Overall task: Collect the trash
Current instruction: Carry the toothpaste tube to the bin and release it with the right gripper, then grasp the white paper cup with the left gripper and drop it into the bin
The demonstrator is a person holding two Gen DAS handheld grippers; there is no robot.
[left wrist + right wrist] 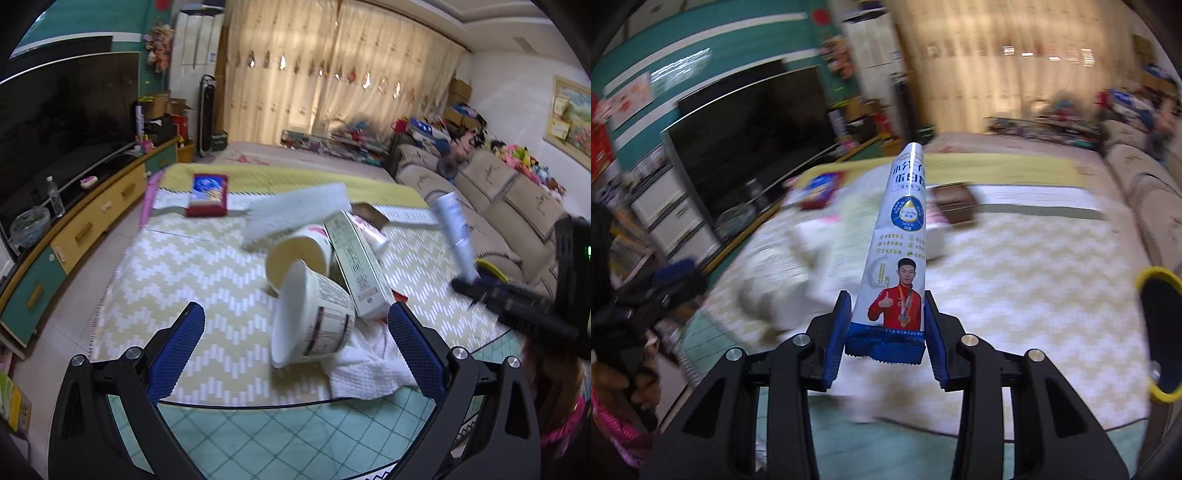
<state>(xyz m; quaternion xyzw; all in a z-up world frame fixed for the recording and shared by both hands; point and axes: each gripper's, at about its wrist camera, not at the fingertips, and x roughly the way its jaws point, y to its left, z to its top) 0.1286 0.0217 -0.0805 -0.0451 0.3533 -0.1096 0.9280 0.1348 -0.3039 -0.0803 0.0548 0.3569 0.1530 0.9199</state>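
At ten o'clock I see a dark television (pixel 62 122) above a yellow-and-teal cabinet (pixel 92 225). Cream curtains (pixel 332 74) hang at twelve. A beige sofa (pixel 491 199), possibly strewn with toys, runs along at two.

Cream patterned curtains (pixel 332 74) glow with daylight behind a beige cushioned sofa (pixel 491 192) on the right, a large dark television (pixel 62 122) on a yellow-and-teal cabinet (pixel 92 225) left, pale tiled floor (pixel 74 295) between.

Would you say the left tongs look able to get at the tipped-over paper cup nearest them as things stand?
Probably yes. The left tongs stand open with the paper cup lying on its side between the blue pads, nothing above it. The carton leaning beside it and the white cloth underneath may get nudged.
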